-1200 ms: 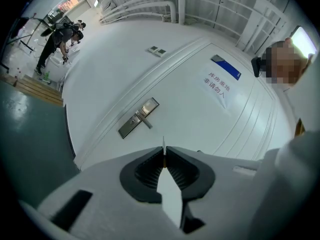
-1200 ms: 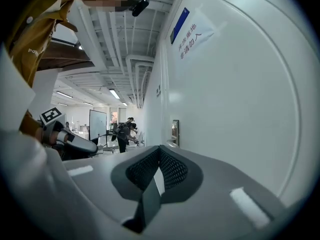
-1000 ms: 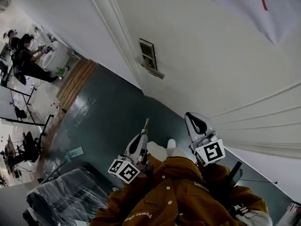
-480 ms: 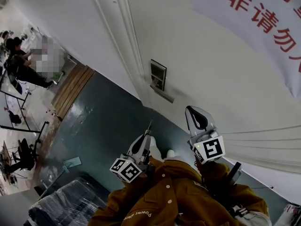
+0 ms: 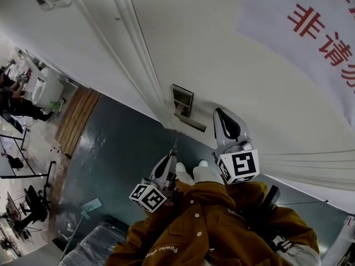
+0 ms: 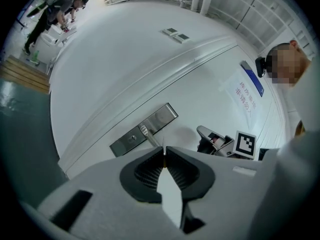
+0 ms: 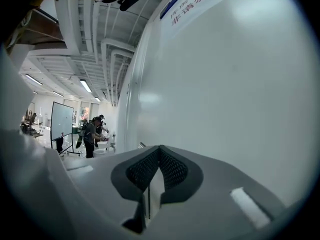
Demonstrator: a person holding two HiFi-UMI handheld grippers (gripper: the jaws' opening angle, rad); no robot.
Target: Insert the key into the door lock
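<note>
Here's the thin silver metal key [image 6: 163, 147], edge-on and pinched between the closed jaws of the left gripper [image 6: 164, 156], just its narrow tip poking out. Ahead on the white door [image 6: 125, 74] sits the brushed steel rectangular lock plate [image 6: 165, 115], its lever handle [image 6: 149, 135] jutting out and its round keyhole [image 6: 132, 138] alongside. The key tip is near it but not touching.

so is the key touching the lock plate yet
Apart. The head view shows a clear gap between the tip of the key and the lock plate; the left gripper, shut on the key, holds it short.
</note>
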